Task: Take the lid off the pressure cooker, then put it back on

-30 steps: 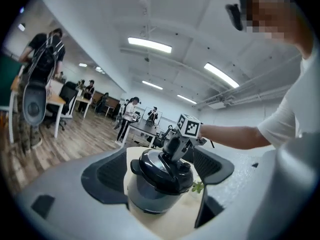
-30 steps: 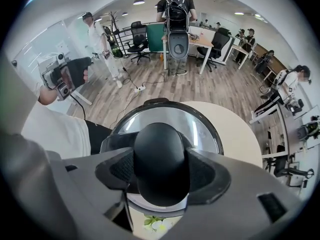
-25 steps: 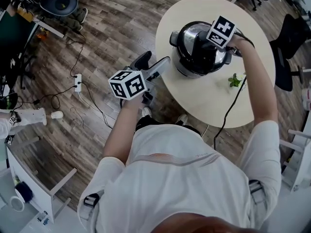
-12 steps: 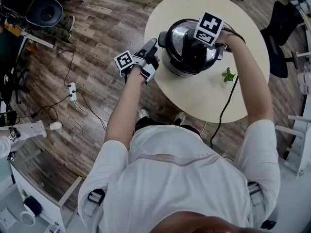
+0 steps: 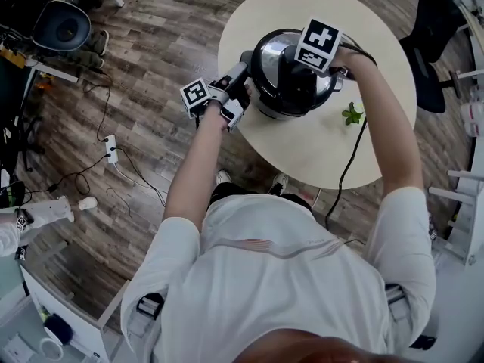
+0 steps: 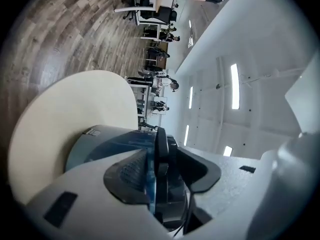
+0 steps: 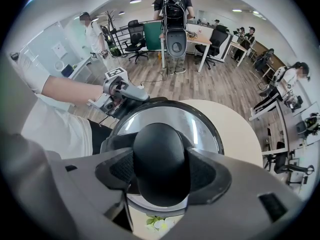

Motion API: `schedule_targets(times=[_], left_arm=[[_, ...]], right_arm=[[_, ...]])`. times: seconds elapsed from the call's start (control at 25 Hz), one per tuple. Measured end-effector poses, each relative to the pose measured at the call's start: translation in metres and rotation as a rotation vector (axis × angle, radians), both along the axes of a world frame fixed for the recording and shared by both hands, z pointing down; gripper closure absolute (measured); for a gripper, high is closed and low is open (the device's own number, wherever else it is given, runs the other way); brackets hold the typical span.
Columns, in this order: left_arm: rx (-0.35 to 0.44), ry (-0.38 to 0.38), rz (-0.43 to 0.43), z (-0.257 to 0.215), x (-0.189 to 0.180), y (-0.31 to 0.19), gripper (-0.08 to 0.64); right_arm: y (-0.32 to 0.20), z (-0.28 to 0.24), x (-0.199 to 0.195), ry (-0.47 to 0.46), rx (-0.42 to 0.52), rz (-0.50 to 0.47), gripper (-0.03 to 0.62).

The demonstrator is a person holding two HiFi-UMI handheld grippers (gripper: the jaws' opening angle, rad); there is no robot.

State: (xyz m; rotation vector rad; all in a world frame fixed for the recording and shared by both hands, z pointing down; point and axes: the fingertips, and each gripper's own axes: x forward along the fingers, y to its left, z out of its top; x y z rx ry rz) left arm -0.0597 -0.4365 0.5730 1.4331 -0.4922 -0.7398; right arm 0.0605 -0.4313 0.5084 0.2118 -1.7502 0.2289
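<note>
Bright, even indoor light. Ceiling lights glare white at the right of the left gripper view. Both gripper views bulge and darken toward the corners. White streaks gleam on the lid. Shadows on the floor are soft.

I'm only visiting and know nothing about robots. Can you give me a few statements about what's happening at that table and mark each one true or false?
1. The lid sits on the pressure cooker. True.
2. The right gripper is clamped on the lid's black knob. True.
3. The left gripper is holding the green sprig. False: the cooker's side handle stands between its jaws, which are closing. The green sprig lies loose on the table, on the cooker's other side.
4. The table is square. False: it is round.
</note>
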Motion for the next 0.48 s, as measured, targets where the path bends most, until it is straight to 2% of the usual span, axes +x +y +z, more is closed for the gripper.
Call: schedule_targets(times=[0.12,0.28,0.48], left_arm=[[0.002,-0.058,0.007,0.0033,0.001,-0.0019,0.486],[0.025,-0.046,-0.002,-0.004,0.004,-0.0016,0.499],[0.04,-0.064,0.002,-0.0031,0.0027,-0.0023,0.499]], right_arm=[[-0.0007,-0.0006,0.0003,-0.002,-0.001,-0.002,0.29],[-0.0016,0.0011,0.0012,-0.024,0.005,0.002,0.29],[-0.0025,0.0003,0.0006,-0.006,-0.004,0.025,0.29]])
